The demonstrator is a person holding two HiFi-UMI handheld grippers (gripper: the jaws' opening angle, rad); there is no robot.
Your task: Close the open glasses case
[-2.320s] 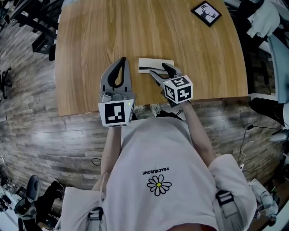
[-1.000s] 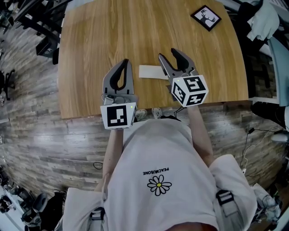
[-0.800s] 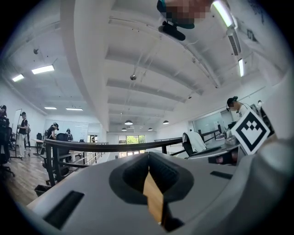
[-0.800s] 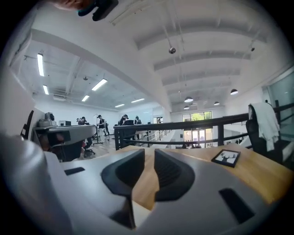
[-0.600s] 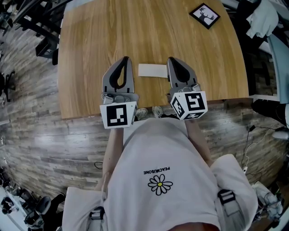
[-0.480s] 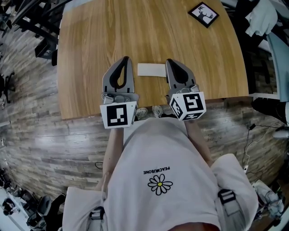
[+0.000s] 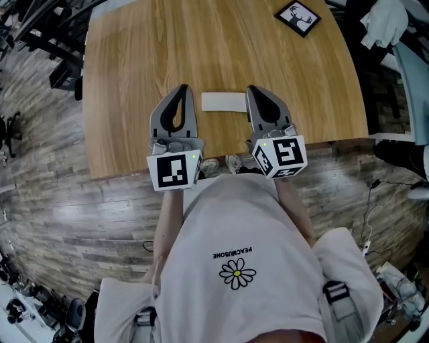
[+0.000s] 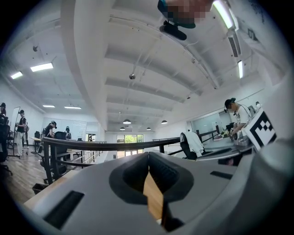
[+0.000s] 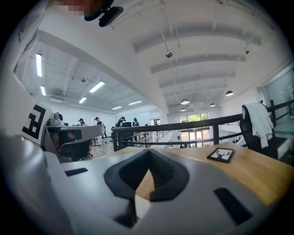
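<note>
Both pairs of jaws are pressed together with nothing between them: the left gripper (image 7: 184,88) stands at centre-left of the head view and the right gripper (image 7: 252,89) at centre-right, each seen tip to tip in its own view (image 8: 148,154) (image 9: 149,151); the glasses case (image 7: 224,102) lies flat on the wooden table (image 7: 127,74) in the middle of the frame, between the two grippers and just beside their tips, touching neither as far as one can tell; it reads as a plain pale slab with no lid standing up, so the closing looks done, and the step in hand is probably a check and a clean retreat; done well, that means drawing both grippers straight back toward the lower edge of the frame without brushing the case; if the lid has not caught, a gentle downward press with one shut tip on its free long edge should do, the other gripper steadying the far side; the case is too small in the head view to show hinge, seam or catch, and neither gripper view shows it clearly; a framed deer picture (image 7: 297,16) sits well apart at the upper right.
</note>
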